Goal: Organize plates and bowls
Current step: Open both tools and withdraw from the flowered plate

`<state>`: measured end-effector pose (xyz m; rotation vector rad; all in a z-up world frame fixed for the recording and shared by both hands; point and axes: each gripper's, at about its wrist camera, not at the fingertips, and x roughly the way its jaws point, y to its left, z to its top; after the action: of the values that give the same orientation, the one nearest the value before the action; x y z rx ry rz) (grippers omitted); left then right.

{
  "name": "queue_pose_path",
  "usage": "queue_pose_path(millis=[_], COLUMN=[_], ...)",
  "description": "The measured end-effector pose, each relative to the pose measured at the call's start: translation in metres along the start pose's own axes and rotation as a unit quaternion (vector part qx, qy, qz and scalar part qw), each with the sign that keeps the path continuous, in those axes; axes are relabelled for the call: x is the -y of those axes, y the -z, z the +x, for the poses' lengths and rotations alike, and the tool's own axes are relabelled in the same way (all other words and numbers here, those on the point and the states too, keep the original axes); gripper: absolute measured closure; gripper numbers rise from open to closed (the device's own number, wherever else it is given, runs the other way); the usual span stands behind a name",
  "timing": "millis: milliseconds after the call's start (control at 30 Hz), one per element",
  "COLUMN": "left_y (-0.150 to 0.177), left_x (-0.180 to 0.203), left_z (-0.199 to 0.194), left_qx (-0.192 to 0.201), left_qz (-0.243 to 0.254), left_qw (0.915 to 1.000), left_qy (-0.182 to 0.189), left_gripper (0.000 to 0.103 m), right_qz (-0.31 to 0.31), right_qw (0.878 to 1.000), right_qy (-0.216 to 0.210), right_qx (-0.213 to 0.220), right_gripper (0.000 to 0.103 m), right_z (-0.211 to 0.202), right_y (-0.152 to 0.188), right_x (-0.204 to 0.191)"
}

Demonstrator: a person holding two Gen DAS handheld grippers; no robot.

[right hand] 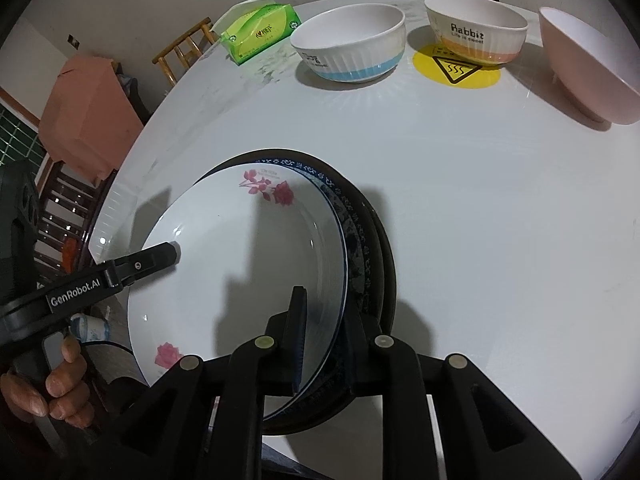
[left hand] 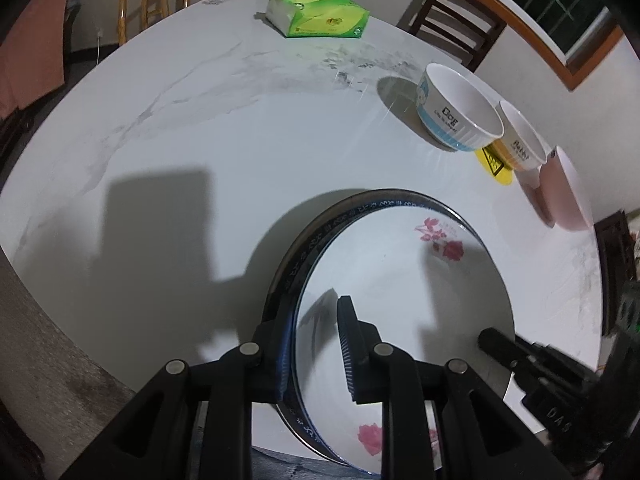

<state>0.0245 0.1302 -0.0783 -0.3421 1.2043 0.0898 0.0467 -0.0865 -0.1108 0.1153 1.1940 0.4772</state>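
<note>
- Gripping the plate stack at the table's near edge, we clench the left gripper and right gripper on opposite rims.
- Plates look gathered (three, we judge).
- Blue-banded bowl, orange-banded bowl and pink bowl remain unstacked.

3 stacked plates, 3 bowls, 1 tissue pack, 1 yellow sticker.

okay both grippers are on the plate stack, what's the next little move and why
Probably let go and back both grippers off. The left gripper and right gripper each straddle the rim of the plate stack, which appears to rest flat on the table.
</note>
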Motion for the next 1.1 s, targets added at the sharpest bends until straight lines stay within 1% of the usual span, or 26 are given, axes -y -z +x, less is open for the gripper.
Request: queue_pose_path(millis=[67, 133, 200, 467, 567, 633, 700, 767, 900, 1033, 1100], left_y=[0.001, 0.0, 0.0, 0.001, -0.002, -0.004, -0.006, -0.008, -0.011, -0.012, -0.013], left_x=[0.006, 0.01, 0.01, 0.012, 0.015, 0.019, 0.024, 0.031, 0.051, 0.076, 0.089], left_z=[-0.003, -0.006, -0.007, -0.01, -0.015, -0.02, -0.024, -0.026, -0.023, -0.017, -0.013], left_qx=[0.014, 0.023, 0.023, 0.03, 0.041, 0.051, 0.06, 0.064, 0.063, 0.059, 0.057], left_qz=[0.018, 0.032, 0.032, 0.035, 0.038, 0.04, 0.044, 0.048, 0.067, 0.087, 0.096], left_qw=[0.9995, 0.9988, 0.9989, 0.9985, 0.998, 0.9976, 0.997, 0.9965, 0.9957, 0.9944, 0.9937], left_qy=[-0.021, -0.027, -0.027, -0.031, -0.028, -0.026, -0.022, -0.021, -0.014, -0.005, -0.001], left_gripper=[0.081, 0.079, 0.076, 0.076, 0.076, 0.076, 0.074, 0.071, 0.07, 0.07, 0.07], right_qz=[-0.001, -0.006, -0.006, -0.004, -0.001, -0.001, -0.002, 0.0, 0.005, 0.013, 0.015], right_qw=[1.0, 1.0, 1.0, 1.0, 1.0, 1.0, 1.0, 0.999, 0.999, 0.998, 0.997], right_qy=[0.005, 0.005, 0.008, -0.002, -0.006, -0.009, -0.012, -0.012, -0.007, 0.014, 0.03], right_qx=[0.0, 0.005, 0.007, 0.009, 0.012, 0.018, 0.026, 0.034, 0.045, 0.063, 0.073], right_gripper=[0.082, 0.079, 0.078, 0.078, 0.078, 0.076, 0.074, 0.073, 0.072, 0.072, 0.069], right_z=[-0.001, -0.005, -0.006, -0.008, -0.01, -0.013, -0.017, -0.022, -0.03, -0.038, -0.042], right_y=[-0.002, -0.003, -0.004, -0.004, -0.004, -0.005, -0.005, -0.006, -0.006, -0.004, -0.004], right_x=[0.0, -0.001, -0.002, 0.001, 0.003, 0.004, 0.004, 0.006, 0.012, 0.024, 0.031])
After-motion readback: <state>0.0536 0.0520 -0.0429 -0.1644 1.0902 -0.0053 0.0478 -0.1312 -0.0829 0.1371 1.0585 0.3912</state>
